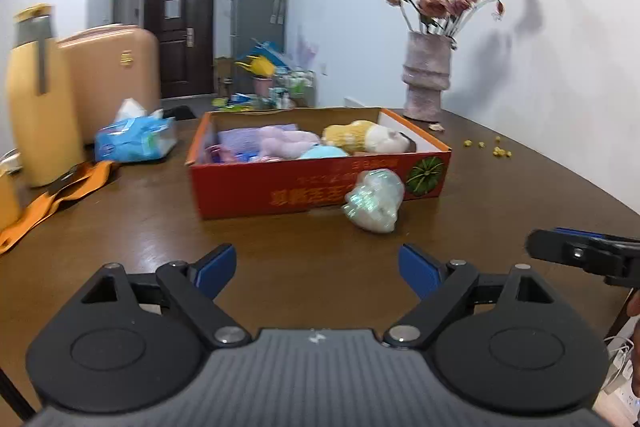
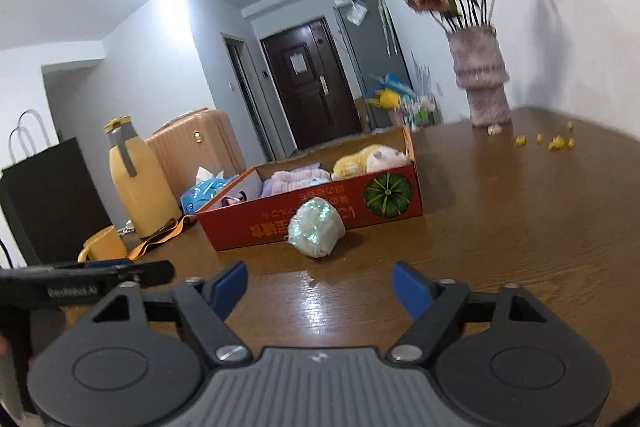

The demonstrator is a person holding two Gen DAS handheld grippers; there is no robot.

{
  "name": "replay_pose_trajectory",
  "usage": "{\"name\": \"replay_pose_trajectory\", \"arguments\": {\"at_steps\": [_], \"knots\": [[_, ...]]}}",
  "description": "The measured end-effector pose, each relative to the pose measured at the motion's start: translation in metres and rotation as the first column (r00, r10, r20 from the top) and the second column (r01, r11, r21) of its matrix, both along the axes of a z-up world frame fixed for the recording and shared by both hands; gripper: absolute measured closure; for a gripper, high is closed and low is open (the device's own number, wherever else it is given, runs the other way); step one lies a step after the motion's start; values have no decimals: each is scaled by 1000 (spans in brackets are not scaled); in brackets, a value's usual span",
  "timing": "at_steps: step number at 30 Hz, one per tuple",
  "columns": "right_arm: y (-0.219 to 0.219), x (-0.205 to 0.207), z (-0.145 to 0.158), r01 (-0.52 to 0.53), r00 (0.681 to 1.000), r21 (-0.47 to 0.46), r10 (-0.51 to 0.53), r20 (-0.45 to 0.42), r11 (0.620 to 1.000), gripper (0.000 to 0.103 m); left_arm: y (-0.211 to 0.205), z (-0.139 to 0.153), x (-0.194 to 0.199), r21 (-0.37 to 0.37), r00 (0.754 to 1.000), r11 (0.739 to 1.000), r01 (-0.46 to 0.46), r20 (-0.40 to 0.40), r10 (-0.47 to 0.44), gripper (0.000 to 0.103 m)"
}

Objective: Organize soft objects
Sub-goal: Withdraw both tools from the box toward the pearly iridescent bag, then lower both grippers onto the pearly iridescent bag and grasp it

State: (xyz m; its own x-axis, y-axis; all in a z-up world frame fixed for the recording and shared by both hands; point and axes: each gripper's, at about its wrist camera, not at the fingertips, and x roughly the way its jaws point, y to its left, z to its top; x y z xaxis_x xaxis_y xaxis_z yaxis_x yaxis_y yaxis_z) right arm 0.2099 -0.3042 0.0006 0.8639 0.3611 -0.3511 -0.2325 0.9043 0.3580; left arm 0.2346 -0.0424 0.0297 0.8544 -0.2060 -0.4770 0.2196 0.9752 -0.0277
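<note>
A: Where is the loose soft thing?

B: A pale, shiny plush (image 1: 374, 205) lies on the brown table (image 1: 280, 239), right of centre in the left wrist frame, against the front wall of the red cardboard box (image 1: 248, 187). It is well ahead of both grippers.

A: And inside the box?

B: A yellow-and-white plush (image 1: 364, 137) sits at its right end, with a pink plush (image 1: 286, 143) in the middle.

A: The grippers?

B: The left gripper (image 1: 316, 269) stands wide at the bottom of its frame, nothing between its blue pads (image 1: 216, 267). The right gripper (image 2: 320, 287) is also spread, empty, over bare tabletop.

A: Anything else?

B: A vase of flowers (image 1: 426, 75) at upper right, a blue tissue pack (image 1: 134, 139) at left.
</note>
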Motion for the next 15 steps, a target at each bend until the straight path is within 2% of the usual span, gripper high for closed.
{"name": "replay_pose_trajectory", "arguments": {"at_steps": [4,10,11,12,14,15], "knots": [[-3,34,-4,-2,1000,32,3,-20,999,30,-16,-4,40,-7,999,999,42,-29,-42,13],[-11,101,-13,-11,995,111,21,-93,994,41,-36,-23,98,-31,989,992,118,-91,-121,16],[-12,113,-14,-16,994,128,29,-101,992,43,-37,-25,107,-40,986,991,129,-101,-132,21],[-12,125,-15,-26,994,143,42,-105,989,45,-38,-27,116,-56,983,989,136,-115,-142,31],[-8,153,-17,-57,990,161,77,-121,985,47,-36,-33,132,-120,971,980,156,-161,-174,42],[-4,165,-18,-73,987,159,94,-130,985,47,-35,-35,139,-154,965,974,164,-181,-191,43]]}}
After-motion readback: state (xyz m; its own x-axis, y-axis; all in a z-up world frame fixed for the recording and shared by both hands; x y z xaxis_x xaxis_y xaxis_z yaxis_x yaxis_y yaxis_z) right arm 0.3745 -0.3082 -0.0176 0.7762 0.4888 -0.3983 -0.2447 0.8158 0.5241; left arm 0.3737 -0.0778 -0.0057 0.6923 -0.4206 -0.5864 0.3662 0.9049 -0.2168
